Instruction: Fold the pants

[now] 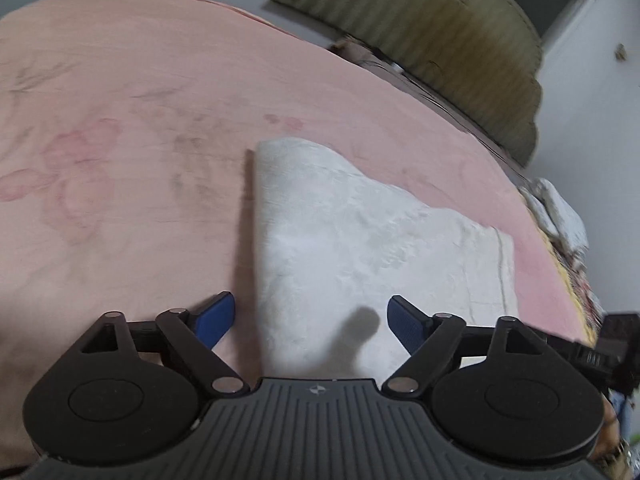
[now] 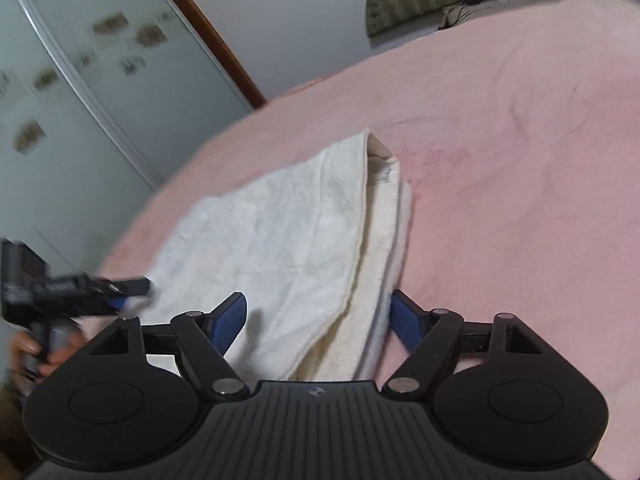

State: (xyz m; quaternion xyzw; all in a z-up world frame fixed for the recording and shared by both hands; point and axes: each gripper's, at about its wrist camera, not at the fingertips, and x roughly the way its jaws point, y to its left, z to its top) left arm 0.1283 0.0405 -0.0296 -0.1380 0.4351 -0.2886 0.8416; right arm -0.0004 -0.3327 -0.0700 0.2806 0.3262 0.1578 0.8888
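Observation:
The white pants (image 1: 352, 240) lie folded in layers on the pink bedspread (image 1: 120, 140). My left gripper (image 1: 310, 320) is open just above their near end, empty, its blue pads (image 1: 214, 318) spread wide. In the right wrist view the pants (image 2: 288, 240) show stacked edges on their right side. My right gripper (image 2: 318, 318) is open and empty, its jaws spread either side of the pants' near end. The left gripper (image 2: 132, 292) also shows at the left of that view, at the pants' left corner. The right gripper's body shows at the right edge of the left wrist view.
An olive padded headboard (image 1: 440, 40) stands at the far side of the bed. Folded patterned cloths (image 1: 560, 216) lie at the bed's right edge. A glass-fronted wardrobe (image 2: 80, 100) with a brown frame stands beyond the bed's left side.

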